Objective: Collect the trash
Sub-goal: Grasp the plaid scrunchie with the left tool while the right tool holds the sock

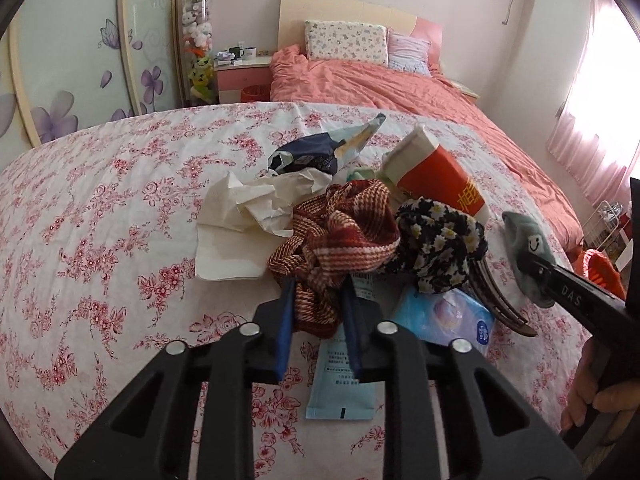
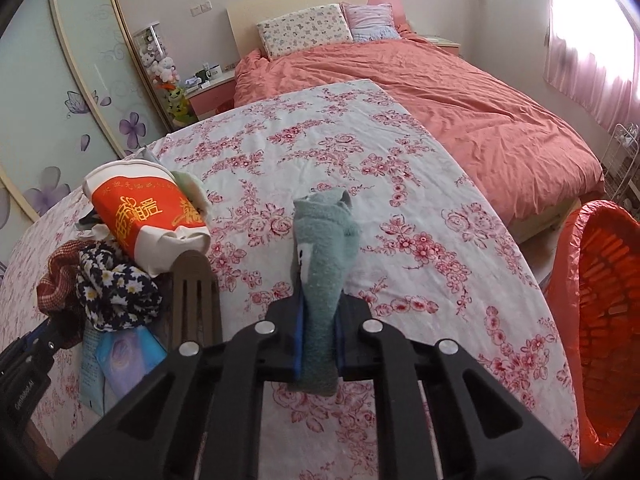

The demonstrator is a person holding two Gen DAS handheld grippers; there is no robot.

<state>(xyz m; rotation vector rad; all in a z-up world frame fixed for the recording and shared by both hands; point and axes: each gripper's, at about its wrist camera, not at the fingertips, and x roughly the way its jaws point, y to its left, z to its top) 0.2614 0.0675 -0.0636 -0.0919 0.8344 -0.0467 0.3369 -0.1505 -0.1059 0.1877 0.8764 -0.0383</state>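
— Left wrist view: what did the left claw (image 1: pixel 318 300) hold?
— It was clamped on the red plaid cloth (image 1: pixel 340 240), in the clutter on the floral-clothed table (image 1: pixel 100 208), touching the crumpled paper (image 1: pixel 244 208).
— Right wrist view?
— The right claw (image 2: pixel 320 332) gripped a grey-green sock (image 2: pixel 324 248) above the table; the orange basket (image 2: pixel 600 280) stood just beside the table's right edge.

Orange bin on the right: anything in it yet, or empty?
Cannot tell fully. The orange bin shows only its bag liner and ribbed inner wall in the right wrist view; its bottom is cut off. The grey sock sits in the right tongs.
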